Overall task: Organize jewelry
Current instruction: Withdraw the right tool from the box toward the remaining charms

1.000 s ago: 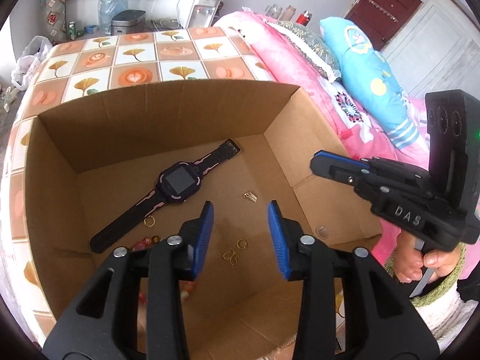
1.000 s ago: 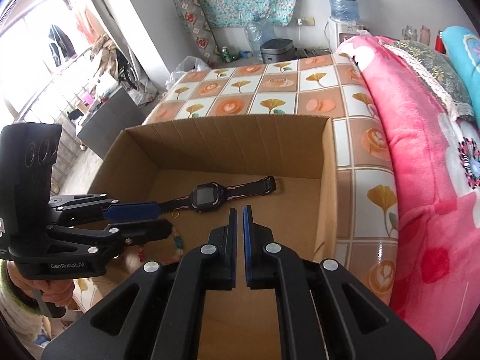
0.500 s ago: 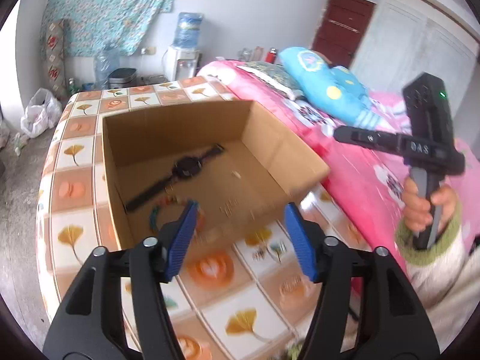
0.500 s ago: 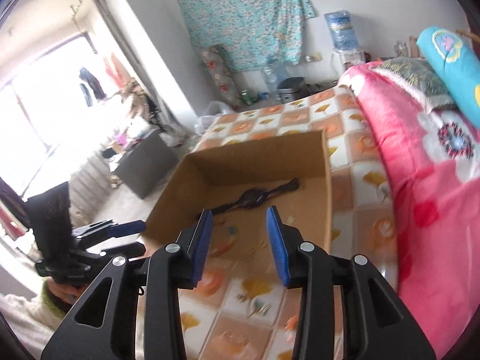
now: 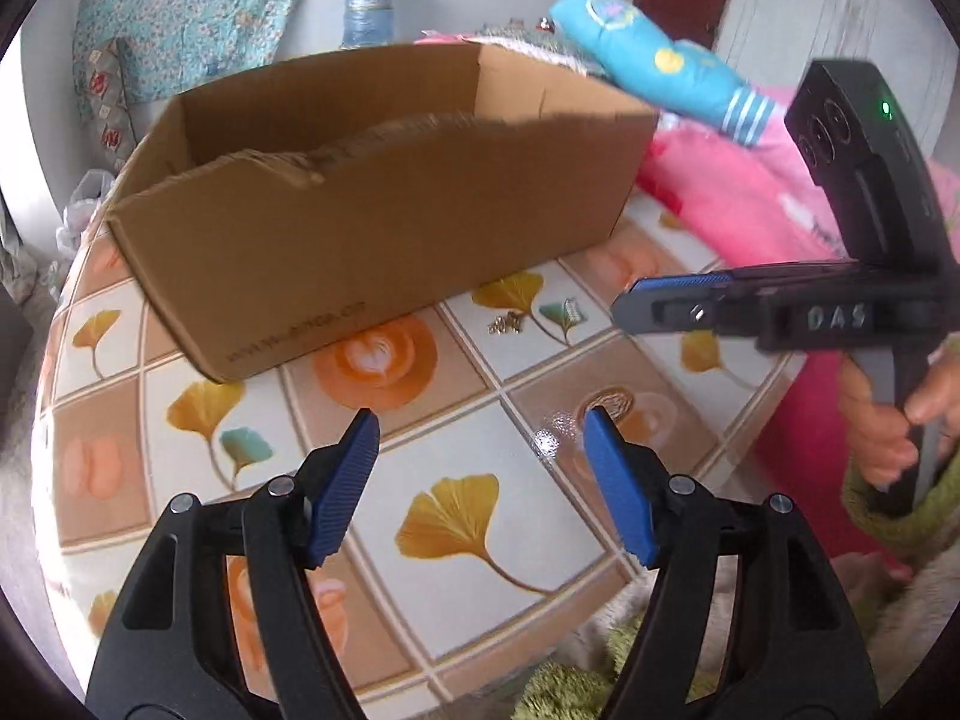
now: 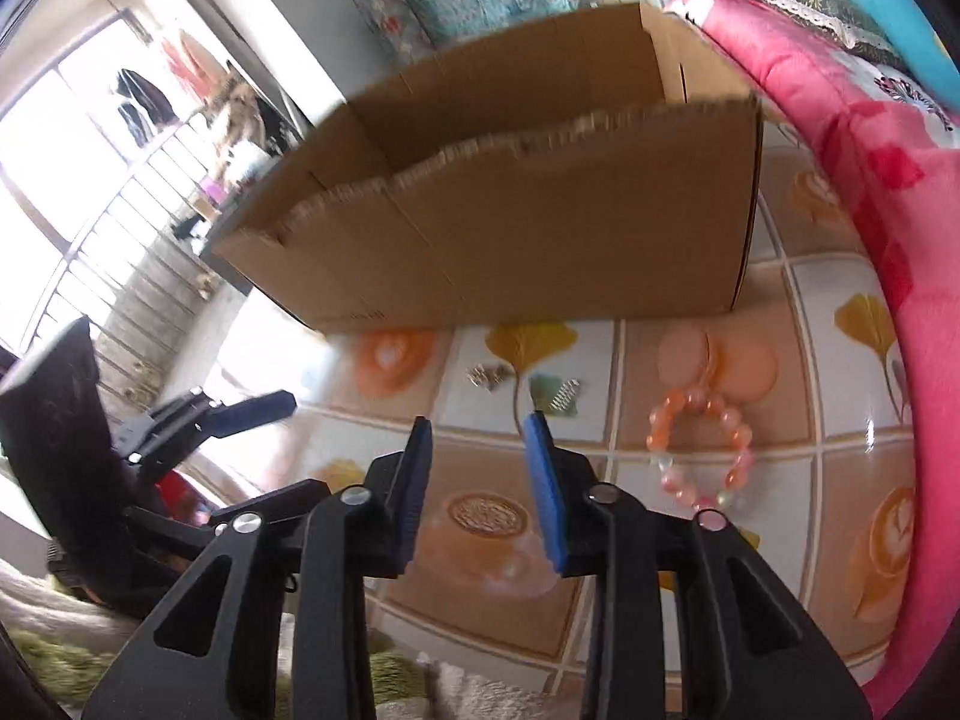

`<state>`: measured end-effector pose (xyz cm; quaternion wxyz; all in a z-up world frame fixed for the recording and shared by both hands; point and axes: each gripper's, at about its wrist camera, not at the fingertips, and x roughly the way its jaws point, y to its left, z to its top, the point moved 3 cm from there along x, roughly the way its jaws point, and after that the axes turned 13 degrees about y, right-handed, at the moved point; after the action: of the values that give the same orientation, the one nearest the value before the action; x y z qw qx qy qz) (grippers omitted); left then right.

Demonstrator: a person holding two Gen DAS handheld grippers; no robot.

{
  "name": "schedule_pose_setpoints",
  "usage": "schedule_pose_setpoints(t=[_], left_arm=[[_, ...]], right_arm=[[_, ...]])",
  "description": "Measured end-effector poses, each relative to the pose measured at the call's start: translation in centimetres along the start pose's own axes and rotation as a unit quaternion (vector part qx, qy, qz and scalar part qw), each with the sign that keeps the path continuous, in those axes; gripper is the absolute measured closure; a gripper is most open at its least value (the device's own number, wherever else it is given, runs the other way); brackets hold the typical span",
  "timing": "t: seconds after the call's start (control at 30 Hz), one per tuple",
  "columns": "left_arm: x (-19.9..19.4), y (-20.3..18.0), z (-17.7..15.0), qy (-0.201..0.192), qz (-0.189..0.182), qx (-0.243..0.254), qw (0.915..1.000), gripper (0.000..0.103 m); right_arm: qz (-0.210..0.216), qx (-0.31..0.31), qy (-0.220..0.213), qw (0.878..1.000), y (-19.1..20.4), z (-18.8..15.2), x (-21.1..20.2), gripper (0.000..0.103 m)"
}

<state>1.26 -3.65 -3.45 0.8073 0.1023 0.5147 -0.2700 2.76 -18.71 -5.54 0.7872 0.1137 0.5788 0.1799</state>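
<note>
A brown cardboard box (image 5: 372,228) stands on the tiled table; its inside is hidden from here. The box also shows in the right wrist view (image 6: 510,228). Small gold jewelry (image 5: 507,321) lies on a tile in front of the box, seen too in the right wrist view (image 6: 489,377), with a small silver piece (image 6: 563,397) beside it. A pink bead bracelet (image 6: 699,447) lies to the right. A coiled gold chain (image 6: 487,515) lies just past my right gripper (image 6: 477,423), which is open and empty. My left gripper (image 5: 483,423) is open and empty, low over the table.
The table (image 5: 180,468) has a ginkgo-leaf and orange tile pattern. A pink quilt (image 6: 888,138) lies along its right side, with a blue pillow (image 5: 660,66) behind. The table's near edge runs just below both grippers.
Both grippers have pulled back out of the box and dropped low in front of it. The right gripper, shut a second ago, has opened. The left has stayed open and widened.
</note>
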Motion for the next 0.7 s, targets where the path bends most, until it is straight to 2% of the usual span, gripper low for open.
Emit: schedule_pose_setpoints(t=[0.27, 0.4, 0.7], left_arm=[[2.7, -0.5, 1.5, -0.005, 0.025, 0.023, 0.9994, 0.058], [3.9, -0.5, 2.4, 0.001, 0.025, 0.031, 0.9992, 0.069], [5.8, -1.2, 4.4, 0.016, 0.032, 0.071, 0.9968, 0.079]], right_arm=[[-0.029, 0.009, 0.005, 1.000, -0.9, 0.2, 1.9, 0.076], [-0.019, 0.021, 0.004, 1.000, -1.5, 0.1, 2.3, 0.076], [0.006, 0.029, -0.008, 1.000, -2.3, 0.1, 2.4, 0.076]])
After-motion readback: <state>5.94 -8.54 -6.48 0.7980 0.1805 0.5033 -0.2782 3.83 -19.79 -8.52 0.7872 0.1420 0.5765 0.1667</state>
